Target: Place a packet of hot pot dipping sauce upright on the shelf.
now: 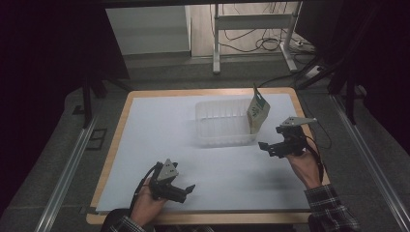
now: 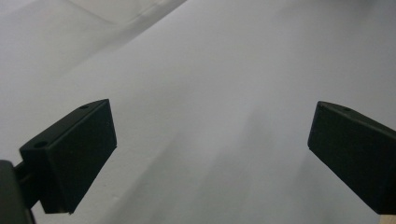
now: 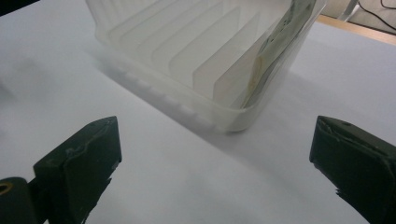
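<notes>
A clear, ribbed plastic bin (image 1: pixel 224 124) sits upright on the white table cover, toward the far right. Inside it, at the right end, a small printed pouch (image 1: pixel 257 113) stands on end — leaning against the wall, its top poking above the rim.

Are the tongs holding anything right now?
No. The left tongs and the right tongs are both open and empty. The green-and-white paper packet stands in the clear plastic ribbed bin, untouched.
</notes>
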{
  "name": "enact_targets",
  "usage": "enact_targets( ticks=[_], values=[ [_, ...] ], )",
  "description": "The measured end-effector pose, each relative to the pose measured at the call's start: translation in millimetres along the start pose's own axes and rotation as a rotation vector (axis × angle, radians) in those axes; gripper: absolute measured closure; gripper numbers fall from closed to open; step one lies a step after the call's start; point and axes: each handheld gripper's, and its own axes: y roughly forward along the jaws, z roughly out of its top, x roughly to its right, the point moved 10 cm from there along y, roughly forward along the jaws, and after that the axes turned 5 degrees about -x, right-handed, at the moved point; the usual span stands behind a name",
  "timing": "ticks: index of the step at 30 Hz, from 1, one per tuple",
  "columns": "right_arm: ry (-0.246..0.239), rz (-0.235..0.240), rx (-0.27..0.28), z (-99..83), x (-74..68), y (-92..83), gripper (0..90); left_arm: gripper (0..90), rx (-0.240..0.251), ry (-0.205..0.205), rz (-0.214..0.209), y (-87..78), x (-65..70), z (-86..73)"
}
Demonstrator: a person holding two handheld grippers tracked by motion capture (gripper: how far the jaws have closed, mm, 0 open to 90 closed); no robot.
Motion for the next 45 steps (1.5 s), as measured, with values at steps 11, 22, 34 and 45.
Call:
enact_targets(
  ticks=[11, 22, 34, 45],
  values=[
    [-0.020, 0.014, -0.026, -15.2, -10.4, -6.4, 1.5, 2.2, 0.007, 0.008, 0.005, -1.4, 0.2, 1.2],
    [-0.033, 0.005, -0.008, -22.9, -16.9, -17.8, 1.6, 2.4, 0.014, 0.006, 0.011, -2.0, -0.5, 2.1],
    [-0.027, -0.021, 0.005, -31.9, -19.6, -25.9, 1.2, 2.5, 0.009, 0.004, 0.014, -2.1, -0.2, 1.7],
    [0.015, -0.007, 0.002, -47.7, -21.0, -29.2, 0.0, 2.5, 0.001, 0.006, 0.020, -1.9, -0.1, 0.3]
  ],
)
